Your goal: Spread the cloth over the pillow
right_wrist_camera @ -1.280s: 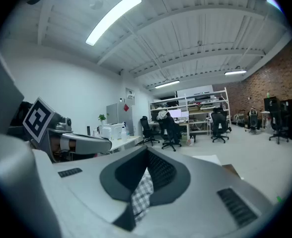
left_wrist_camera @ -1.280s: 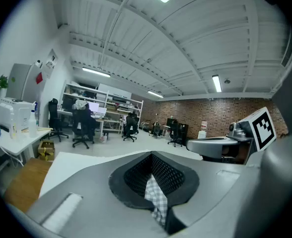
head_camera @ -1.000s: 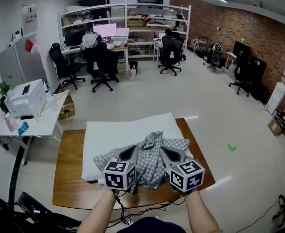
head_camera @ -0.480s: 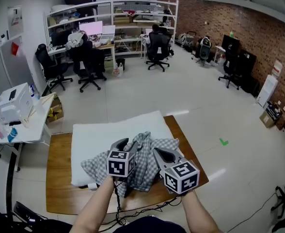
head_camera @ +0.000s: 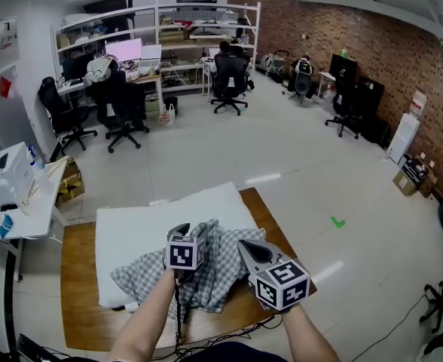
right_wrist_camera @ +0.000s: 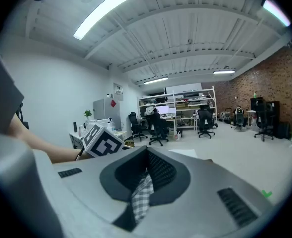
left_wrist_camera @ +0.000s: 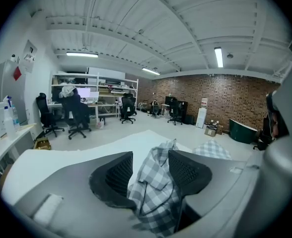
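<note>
Over the wooden table [head_camera: 78,277], left claw [left_wrist_camera: 150,158] has just opened around the cloth [head_camera: 142,274], right claw [right_wrist_camera: 147,172] pinches it

The crumpled cloth [head_camera: 206,266] heaps at lower centre, blocking the near edge of the pillow [head_camera: 131,228]. The pillow's upper left and the left strip of the table [head_camera: 78,292] lie open.
</note>
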